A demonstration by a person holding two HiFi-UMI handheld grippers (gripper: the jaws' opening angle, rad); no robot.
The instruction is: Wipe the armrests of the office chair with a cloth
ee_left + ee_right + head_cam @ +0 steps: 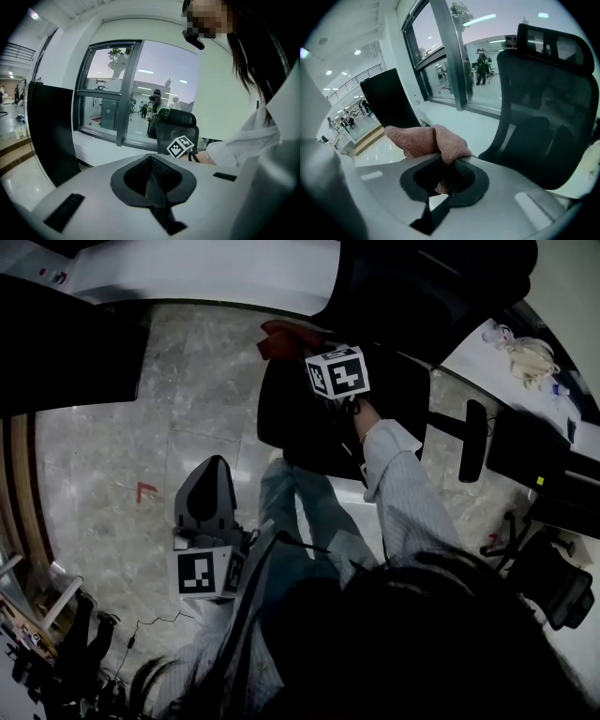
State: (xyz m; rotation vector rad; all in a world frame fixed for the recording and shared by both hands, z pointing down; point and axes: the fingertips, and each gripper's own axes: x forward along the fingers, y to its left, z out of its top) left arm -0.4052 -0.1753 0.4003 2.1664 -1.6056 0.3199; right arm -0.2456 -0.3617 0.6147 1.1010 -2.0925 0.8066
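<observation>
The black office chair stands ahead of me in the head view, with one armrest out at its right side. My right gripper reaches over the seat's far left edge, shut on a reddish cloth. What lies under the cloth is hidden. In the right gripper view the pink cloth bulges out of the shut jaws of the right gripper, and the chair's backrest rises at right. My left gripper hangs low over the floor, shut and holding nothing, and in its own view the left gripper points towards the chair.
A white desk curves along the back, with a dark panel at left. A second chair's base stands at right beside a desk with cables. My jeans-clad legs are below the seat. A red mark is on the marble floor.
</observation>
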